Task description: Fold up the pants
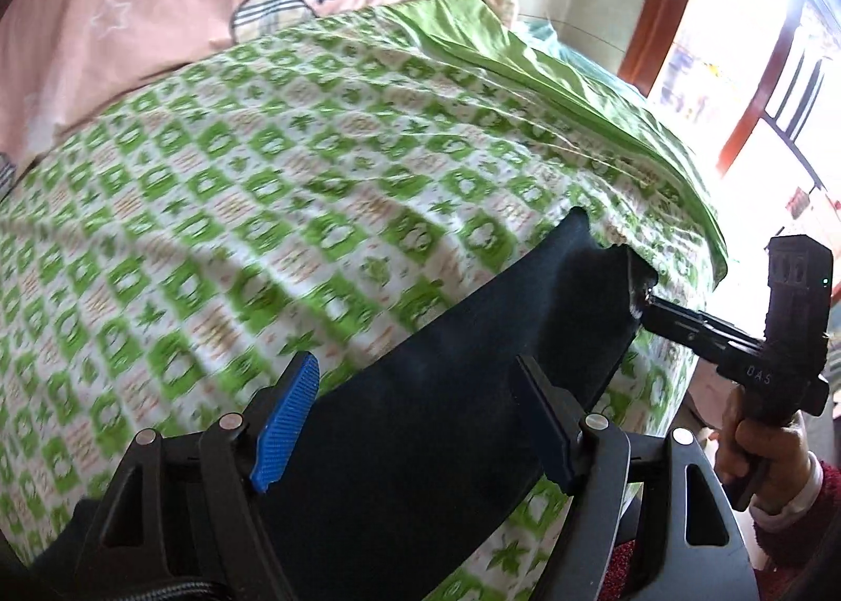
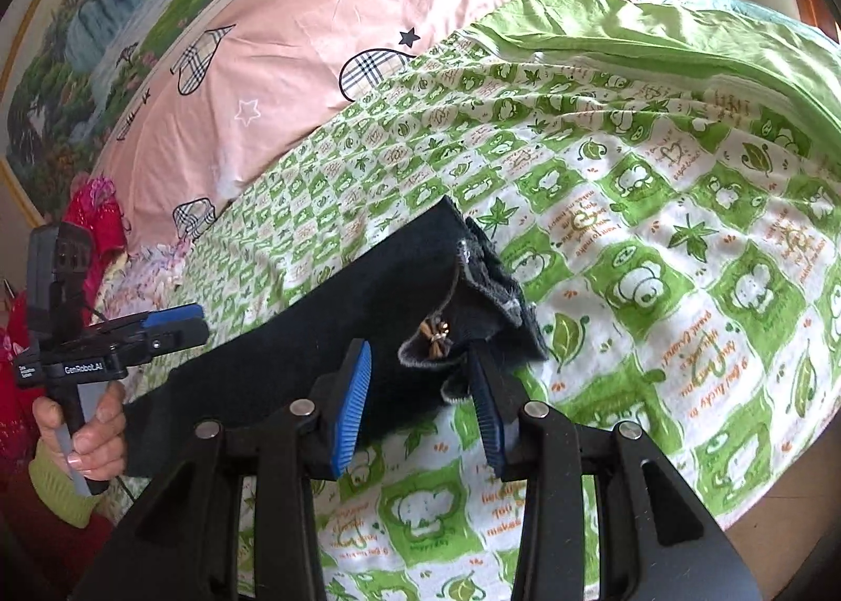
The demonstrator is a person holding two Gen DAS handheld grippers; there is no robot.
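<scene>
Pants [image 1: 420, 390] lie across the sheet [image 1: 210, 212]. Left gripper [image 1: 415, 422] hangs above them, jaws spread, empty. Right gripper [image 2: 420, 406] clamps their waistband end.

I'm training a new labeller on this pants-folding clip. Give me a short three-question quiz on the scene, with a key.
1. True or false: the pants lie on the pink quilt.
2. Which hand-held gripper grips the pants? A left, B right, C both.
3. Fill in: a small ___ sits on the gripped end of the pants.

Key:
1. False. They lie on the green sheet.
2. B. The right hand-held gripper grips them.
3. bow
</scene>
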